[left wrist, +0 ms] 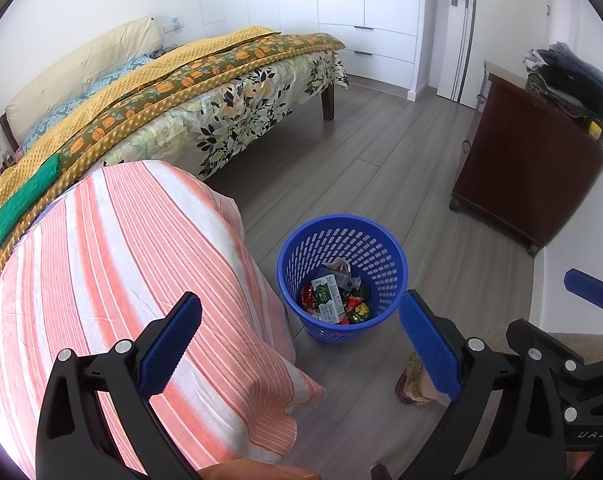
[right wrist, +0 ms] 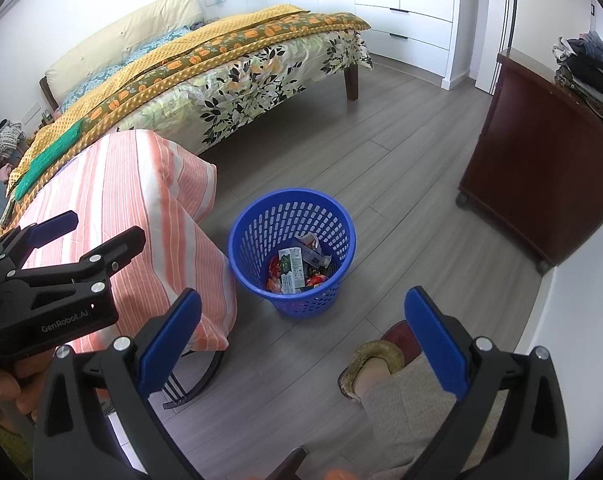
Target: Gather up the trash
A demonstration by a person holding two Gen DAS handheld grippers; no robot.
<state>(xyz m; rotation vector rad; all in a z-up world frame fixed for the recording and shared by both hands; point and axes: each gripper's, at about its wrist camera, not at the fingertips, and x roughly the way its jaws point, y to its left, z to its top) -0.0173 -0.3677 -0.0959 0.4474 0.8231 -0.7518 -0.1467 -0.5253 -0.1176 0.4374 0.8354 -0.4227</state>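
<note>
A blue basket [left wrist: 342,276] is seen standing on the wooden floor [left wrist: 381,168], just beside the corner of a counter draped in a striped cloth [left wrist: 133,280]. Inside the basket, a green-and-white carton [left wrist: 328,298] and several coloured wrappers [left wrist: 357,310] are piled at the bottom. The left gripper [left wrist: 301,344] is held above the counter's edge with its fingers [left wrist: 169,344] spread wide and nothing between them. The right gripper [right wrist: 305,344] is likewise held wide open and empty, over bare floor near the basket. A slippered foot [right wrist: 373,364] is planted on the floor close to the basket. A bed [left wrist: 205,92] with a yellow blanket runs behind the counter. A dark wooden cabinet [left wrist: 529,160] stacked with folded clothes [left wrist: 569,76] stands against the far wall, well apart from the basket. Nothing is seen lying between either gripper and the basket.
</note>
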